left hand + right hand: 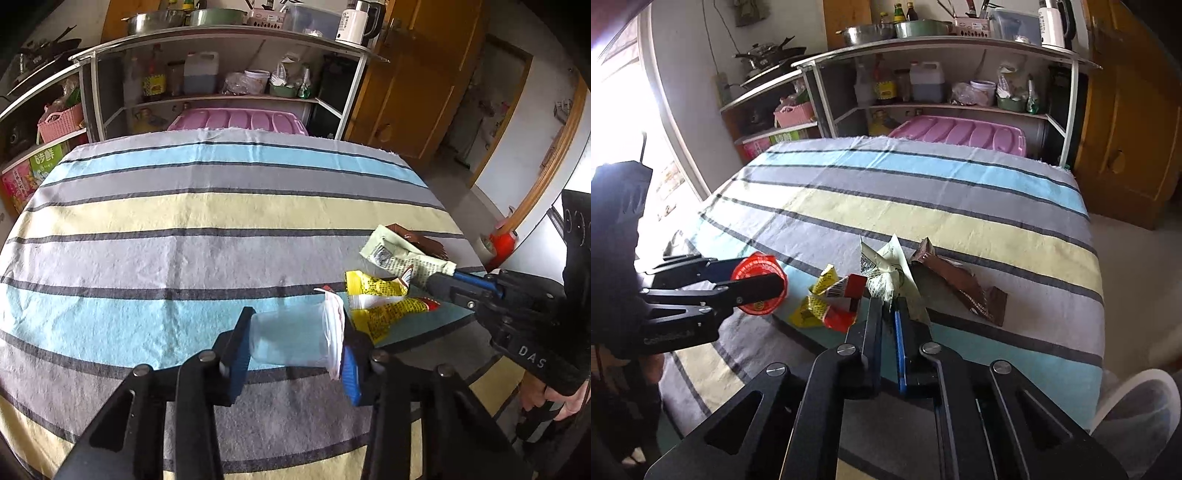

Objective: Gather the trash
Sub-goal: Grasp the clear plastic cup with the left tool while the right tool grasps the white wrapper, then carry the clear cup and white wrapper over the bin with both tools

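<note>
My left gripper [295, 341] is shut on a clear plastic cup [291, 338] with a red printed lid, held on its side above the striped tablecloth [184, 221]; in the right wrist view the cup [759, 282] and left gripper [757, 284] show at the left. My right gripper [888, 310] is shut on a pale green printed wrapper [886, 269]; in the left wrist view the wrapper [402, 258] hangs from its fingers [443, 282]. A yellow and red wrapper [380, 306] [827, 302] lies between the grippers. A brown wrapper [956, 286] [421, 240] lies beside it.
A metal shelf unit [221, 74] with pots, bottles and a pink basket stands beyond the table's far edge. A pink plastic lid [240, 120] sits under it. A white bin with a clear liner [1137, 410] stands at the table's near right. A wooden door [413, 92] is at right.
</note>
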{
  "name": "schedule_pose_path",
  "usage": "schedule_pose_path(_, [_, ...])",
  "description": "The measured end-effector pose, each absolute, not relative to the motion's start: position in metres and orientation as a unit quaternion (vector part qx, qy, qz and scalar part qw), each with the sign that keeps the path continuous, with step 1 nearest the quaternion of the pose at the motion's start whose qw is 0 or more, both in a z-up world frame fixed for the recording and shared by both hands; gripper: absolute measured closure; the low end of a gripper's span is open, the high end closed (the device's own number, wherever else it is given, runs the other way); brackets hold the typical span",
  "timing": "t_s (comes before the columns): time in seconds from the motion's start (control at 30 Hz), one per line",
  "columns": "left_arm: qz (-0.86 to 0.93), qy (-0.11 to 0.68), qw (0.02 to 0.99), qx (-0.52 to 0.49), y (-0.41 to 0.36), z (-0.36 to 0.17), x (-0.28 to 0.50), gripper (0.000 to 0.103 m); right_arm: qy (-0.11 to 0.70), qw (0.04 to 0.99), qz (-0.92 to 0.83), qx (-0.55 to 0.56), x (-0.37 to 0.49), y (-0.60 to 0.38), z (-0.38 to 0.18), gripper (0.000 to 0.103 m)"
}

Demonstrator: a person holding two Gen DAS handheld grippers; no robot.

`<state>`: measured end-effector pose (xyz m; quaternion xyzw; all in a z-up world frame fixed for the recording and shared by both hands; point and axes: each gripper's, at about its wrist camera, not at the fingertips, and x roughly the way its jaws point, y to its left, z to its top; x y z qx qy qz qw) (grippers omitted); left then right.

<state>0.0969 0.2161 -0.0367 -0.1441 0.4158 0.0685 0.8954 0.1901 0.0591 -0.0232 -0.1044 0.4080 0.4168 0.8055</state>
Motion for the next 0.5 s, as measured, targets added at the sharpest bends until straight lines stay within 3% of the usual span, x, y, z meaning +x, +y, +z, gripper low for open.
schedule_pose_path(0.5, [0.050,0.381,0.915,-0.120,0.190,0.003,0.082,0.060,0.361,0.834,0.413,-0.063,0.163,0.019,0.015,0.097])
